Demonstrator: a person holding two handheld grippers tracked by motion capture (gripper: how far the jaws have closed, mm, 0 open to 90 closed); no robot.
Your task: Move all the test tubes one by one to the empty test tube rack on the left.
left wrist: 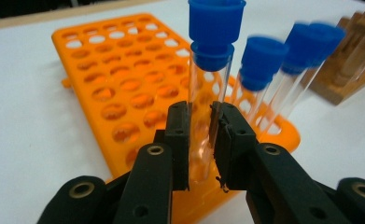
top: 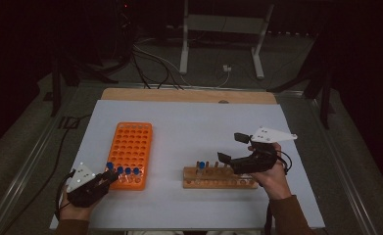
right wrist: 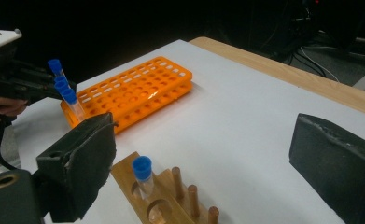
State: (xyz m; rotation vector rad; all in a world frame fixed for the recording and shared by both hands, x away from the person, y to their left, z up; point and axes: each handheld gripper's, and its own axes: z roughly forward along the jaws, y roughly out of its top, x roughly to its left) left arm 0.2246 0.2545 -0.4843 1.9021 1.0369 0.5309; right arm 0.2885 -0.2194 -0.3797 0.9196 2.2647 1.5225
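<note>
A dark room with cables and a metal stand on the floor is surrounding a white table (top: 189,122), whose wooden edge is showing at 12 o'clock. An orange rack (top: 131,152) is lying on the table toward 9 o'clock, with blue-capped tubes standing in its row nearest the person. A wooden rack (top: 218,177) is sitting toward 5 o'clock of the table's middle, well apart from the orange one, carrying one blue-capped tube (right wrist: 143,175) beside short wooden pegs.

The left gripper (top: 106,178) is reaching in from 7 o'clock to the orange rack's near corner. In the left gripper view its jaws are pressing closed on the clear glass of a capped tube (left wrist: 208,93), which is standing upright and raised above its neighbours; whether its base is resting in a hole I cannot tell. Three more capped tubes are leaning just at its 3 o'clock side.

The right gripper (top: 233,147) is hovering over the wooden rack, its jaws spread wide and gripping nothing.
</note>
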